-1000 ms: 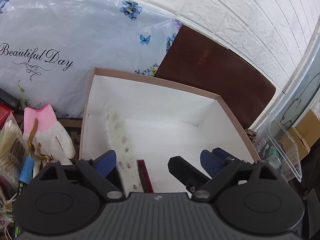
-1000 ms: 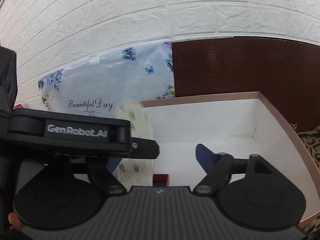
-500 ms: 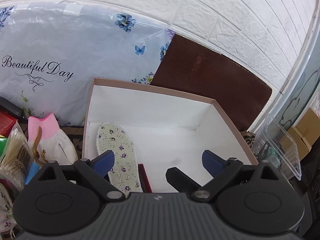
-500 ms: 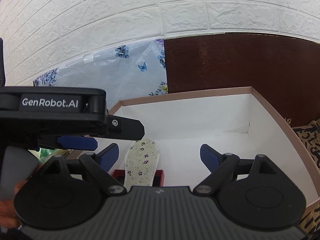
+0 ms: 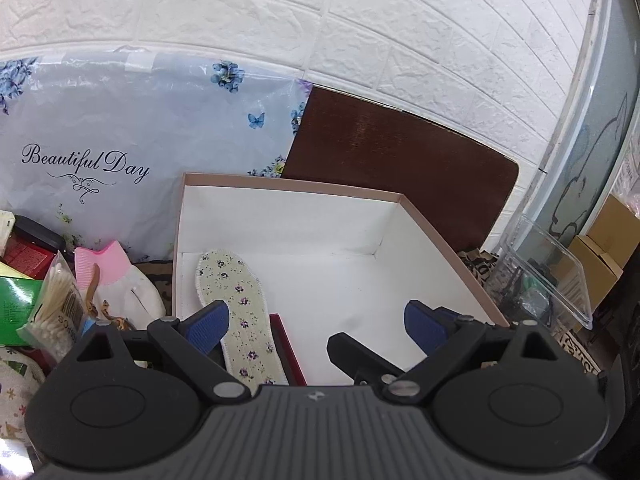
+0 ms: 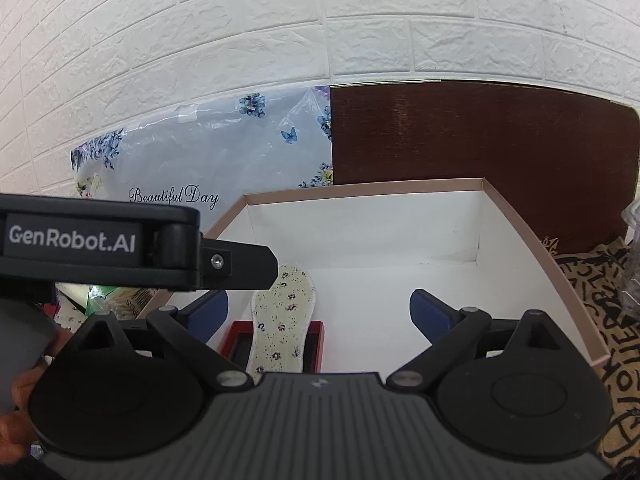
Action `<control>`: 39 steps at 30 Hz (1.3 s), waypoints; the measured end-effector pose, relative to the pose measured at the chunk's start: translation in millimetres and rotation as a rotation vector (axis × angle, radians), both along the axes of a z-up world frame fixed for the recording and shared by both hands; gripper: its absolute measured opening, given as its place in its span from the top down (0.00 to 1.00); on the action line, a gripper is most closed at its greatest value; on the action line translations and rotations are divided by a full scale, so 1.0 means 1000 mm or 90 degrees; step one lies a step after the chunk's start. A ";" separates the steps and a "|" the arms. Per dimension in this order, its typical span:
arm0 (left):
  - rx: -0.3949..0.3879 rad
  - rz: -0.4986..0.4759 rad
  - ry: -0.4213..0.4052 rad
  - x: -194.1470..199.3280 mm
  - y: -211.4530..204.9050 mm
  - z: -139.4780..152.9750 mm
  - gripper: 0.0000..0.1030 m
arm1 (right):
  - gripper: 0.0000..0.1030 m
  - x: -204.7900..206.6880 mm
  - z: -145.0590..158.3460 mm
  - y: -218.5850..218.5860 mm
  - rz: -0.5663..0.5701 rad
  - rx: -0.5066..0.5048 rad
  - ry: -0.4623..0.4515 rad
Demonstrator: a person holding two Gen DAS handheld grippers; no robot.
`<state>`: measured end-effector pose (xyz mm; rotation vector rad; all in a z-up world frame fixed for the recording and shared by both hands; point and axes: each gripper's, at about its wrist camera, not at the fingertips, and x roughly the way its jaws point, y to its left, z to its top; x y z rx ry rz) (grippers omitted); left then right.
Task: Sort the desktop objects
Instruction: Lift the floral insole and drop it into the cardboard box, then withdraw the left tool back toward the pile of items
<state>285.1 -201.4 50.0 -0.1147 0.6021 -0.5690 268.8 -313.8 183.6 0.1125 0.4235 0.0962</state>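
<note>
Starting far left in the left wrist view: cotton swab pack (image 5: 56, 304), green packet (image 5: 16, 304), red box (image 5: 28, 256), pink-cuffed white glove (image 5: 116, 280), all crowded beside the box's left wall. "Beautiful Day" floral bag (image 5: 120, 140) leans on the white brick wall behind. White open box (image 5: 288, 184) with pink rim sits centre; floral insole (image 5: 236, 312) lies flat inside along its left wall, near end resting over a small red tray (image 6: 316, 344). Left claw (image 5: 316, 320) hangs over the near box edge, jaws wide apart, holding nothing. Right claw (image 6: 320, 312) likewise spread and empty, just right of it. Brown board (image 5: 400, 160) stands behind the box, clear plastic container (image 5: 552, 272) far right.
</note>
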 end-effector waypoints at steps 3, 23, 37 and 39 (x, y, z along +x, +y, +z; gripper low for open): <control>0.004 -0.003 -0.010 -0.014 0.004 0.002 0.06 | 0.06 -0.011 0.004 0.004 0.001 -0.001 -0.001; -0.015 0.046 -0.035 -0.104 0.071 -0.001 0.06 | 0.04 -0.077 0.018 0.045 0.038 -0.042 0.030; -0.026 0.105 -0.008 -0.169 0.132 -0.041 0.02 | 0.04 -0.123 -0.009 0.095 0.159 -0.045 0.065; -0.022 0.111 -0.004 -0.177 0.139 -0.047 0.02 | 0.04 -0.130 -0.016 0.102 0.178 -0.045 0.073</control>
